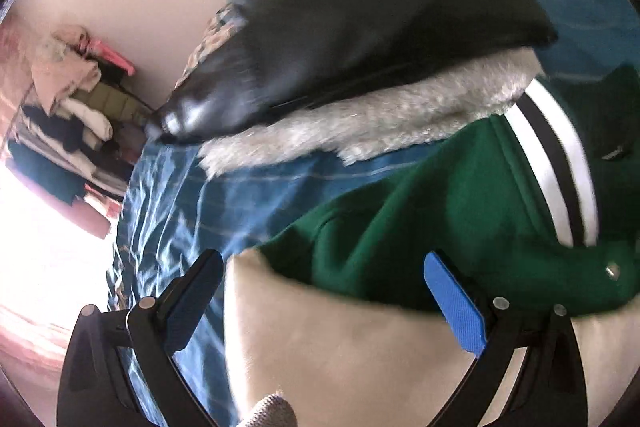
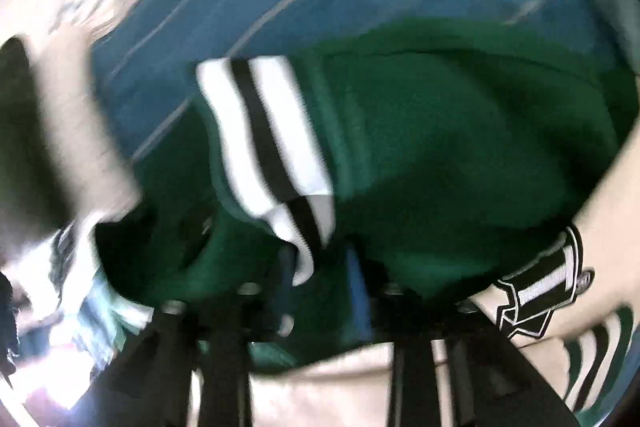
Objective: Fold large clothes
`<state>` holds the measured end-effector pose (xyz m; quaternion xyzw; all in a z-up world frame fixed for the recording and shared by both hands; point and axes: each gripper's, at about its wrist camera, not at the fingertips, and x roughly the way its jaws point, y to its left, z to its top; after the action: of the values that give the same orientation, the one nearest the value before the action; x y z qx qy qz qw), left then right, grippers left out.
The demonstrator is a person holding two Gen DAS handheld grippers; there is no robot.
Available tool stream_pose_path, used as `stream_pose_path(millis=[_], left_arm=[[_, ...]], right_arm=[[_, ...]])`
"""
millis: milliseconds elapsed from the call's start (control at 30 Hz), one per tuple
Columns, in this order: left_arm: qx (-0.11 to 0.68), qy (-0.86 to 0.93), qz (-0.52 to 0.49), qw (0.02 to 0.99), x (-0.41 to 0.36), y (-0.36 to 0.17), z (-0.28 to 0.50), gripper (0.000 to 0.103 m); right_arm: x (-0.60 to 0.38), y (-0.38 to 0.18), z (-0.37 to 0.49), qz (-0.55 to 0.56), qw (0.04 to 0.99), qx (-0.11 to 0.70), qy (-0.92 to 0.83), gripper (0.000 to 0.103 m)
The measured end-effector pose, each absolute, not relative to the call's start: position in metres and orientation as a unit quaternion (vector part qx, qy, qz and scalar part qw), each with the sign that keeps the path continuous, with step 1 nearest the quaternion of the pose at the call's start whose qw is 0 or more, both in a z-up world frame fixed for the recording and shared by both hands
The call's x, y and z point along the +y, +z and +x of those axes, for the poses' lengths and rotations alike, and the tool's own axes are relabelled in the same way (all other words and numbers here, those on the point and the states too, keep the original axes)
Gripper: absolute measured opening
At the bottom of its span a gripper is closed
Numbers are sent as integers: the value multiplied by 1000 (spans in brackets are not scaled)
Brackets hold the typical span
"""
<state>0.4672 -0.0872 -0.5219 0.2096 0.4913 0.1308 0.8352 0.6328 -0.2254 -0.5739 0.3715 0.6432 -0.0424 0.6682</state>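
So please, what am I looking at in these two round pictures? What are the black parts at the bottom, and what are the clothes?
There is no robot. A person holds a two-finger gripper in each hand, and a fisheye camera on each one looks forward along its fingers.

The left wrist view shows the left gripper open, holding nothing, above a green jacket with a cream sleeve. The jacket lies on a blue bed sheet. Behind it lies a black coat with grey fur trim.

The right wrist view is blurred. The right gripper sits at the jacket's striped knit band, but I cannot tell whether it grips.
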Motion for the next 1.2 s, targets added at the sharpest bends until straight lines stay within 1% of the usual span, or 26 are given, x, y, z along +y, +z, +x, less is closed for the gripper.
stream_pose_path(millis=[33, 67, 133, 200, 333, 400, 467, 567, 667, 733, 867, 900, 1000, 1067, 1167, 1200], left_arm=[[492, 129, 200, 837, -80, -513, 456, 103], [494, 126, 194, 838, -74, -505, 444, 103], [503, 116, 177, 838, -58, -489, 408, 103], [519, 112, 169, 830, -44, -482, 373, 103], [567, 114, 147, 802, -15, -483, 290, 103], [589, 118, 136, 788, -8, -492, 257, 103], [621, 118, 126, 765, -3, -513, 225, 103], [630, 127, 141, 753, -4, -542, 200, 103], [647, 147, 155, 732, -5, -575, 188, 103], [638, 151, 143, 742, -5, -583, 185, 103], [612, 188, 111, 760, -5, -580, 177, 103], [599, 201, 94, 770, -4, -579, 172, 103], [577, 213, 75, 785, -2, -576, 163, 103], [581, 208, 71, 783, 0, -576, 165, 103], [603, 210, 48, 768, 7, -575, 172, 103], [607, 215, 42, 764, 9, -575, 175, 103]], right_arm=[[-231, -565, 621, 390, 666, 636, -15, 58], [-241, -550, 602, 398, 667, 629, 6, 59], [-261, -522, 555, 380, 679, 628, 5, 64], [-278, -506, 496, 348, 686, 639, -18, 64], [-309, -508, 368, 294, 657, 688, -96, 64], [-326, -521, 302, 299, 627, 707, -132, 64], [-340, -533, 248, 330, 601, 708, -168, 64], [-345, -548, 222, 338, 610, 692, -186, 64], [-352, -554, 237, 286, 647, 684, -177, 64], [-352, -562, 259, 268, 667, 677, -159, 64], [-355, -597, 298, 257, 676, 683, -101, 64], [-354, -605, 307, 243, 683, 683, -85, 62], [-359, -601, 310, 192, 709, 671, -103, 22], [-366, -600, 306, 195, 707, 671, -105, 21], [-367, -604, 308, 173, 698, 691, -74, 20], [-371, -603, 308, 181, 688, 700, -67, 20]])
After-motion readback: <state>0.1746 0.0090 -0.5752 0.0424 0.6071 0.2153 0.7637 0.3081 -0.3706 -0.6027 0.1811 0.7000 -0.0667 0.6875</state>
